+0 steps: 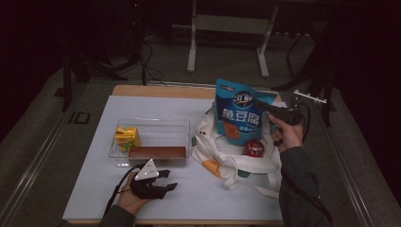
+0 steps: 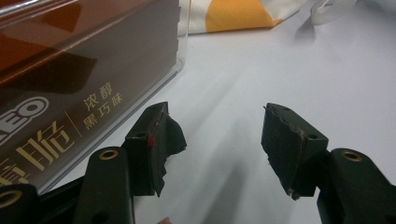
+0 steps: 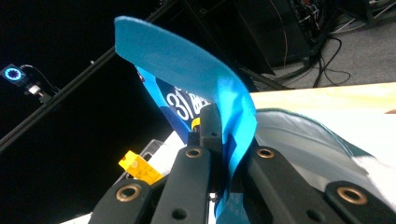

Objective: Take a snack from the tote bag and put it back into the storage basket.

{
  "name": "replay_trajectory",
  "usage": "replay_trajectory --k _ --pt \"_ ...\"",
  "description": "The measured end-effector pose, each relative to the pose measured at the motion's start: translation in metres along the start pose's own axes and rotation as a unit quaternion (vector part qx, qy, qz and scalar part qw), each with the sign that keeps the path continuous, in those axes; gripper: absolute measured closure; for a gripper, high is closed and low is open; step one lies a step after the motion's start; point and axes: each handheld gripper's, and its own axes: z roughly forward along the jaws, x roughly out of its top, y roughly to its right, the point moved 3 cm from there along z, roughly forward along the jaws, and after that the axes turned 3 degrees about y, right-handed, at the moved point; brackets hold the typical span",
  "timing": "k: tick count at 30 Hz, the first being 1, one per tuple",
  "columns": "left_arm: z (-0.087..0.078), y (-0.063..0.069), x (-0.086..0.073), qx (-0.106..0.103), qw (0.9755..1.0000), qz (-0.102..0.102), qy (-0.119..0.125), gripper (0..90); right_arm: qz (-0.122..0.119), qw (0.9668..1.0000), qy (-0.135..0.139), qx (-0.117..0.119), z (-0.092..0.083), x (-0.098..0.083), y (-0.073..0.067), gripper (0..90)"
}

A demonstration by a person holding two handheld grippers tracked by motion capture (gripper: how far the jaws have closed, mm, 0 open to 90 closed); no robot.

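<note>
A white sheet (image 1: 189,198) covers most of a wooden table (image 1: 156,90), whose bare edge shows along the far side in the upper middle of the high view. Around the table the floor is grey carpet (image 1: 42,137), and the room beyond is dark; the white legs of a stand (image 1: 191,47) rise at the top centre, with black cables (image 1: 151,66) trailing on the floor to their left.

In the centre left of the high view sits a clear plastic bin (image 1: 151,125). A yellow carton (image 1: 127,137) stands in its left end and a brown chocolate box (image 1: 157,152) lies along its near wall. To the right of centre lies a crumpled white tote bag (image 1: 215,156) with orange patches, and a red round tin (image 1: 254,148) rests on it.

The blue snack pouch (image 1: 239,113) stands upright over the tote bag, lifted at its upper right corner. The right gripper (image 1: 268,109) is clamped tight on that corner; in the right gripper view the blue film (image 3: 233,116) is pinched between the closed jaws.

The left gripper (image 1: 163,179) rests low at the bottom left of centre, just in front of the bin. Its jaws stand apart with nothing between them, and in the left gripper view the brown box (image 2: 70,84) fills the upper left behind the bin's wall.
</note>
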Motion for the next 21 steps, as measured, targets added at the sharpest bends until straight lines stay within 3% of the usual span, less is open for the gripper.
replay_trajectory --k 21 --pt "0.000 0.000 0.000 0.000 1.0000 -0.001 -0.001 42.3 -0.007 0.9995 0.008 0.029 -0.002 0.021 -0.025 89.8"
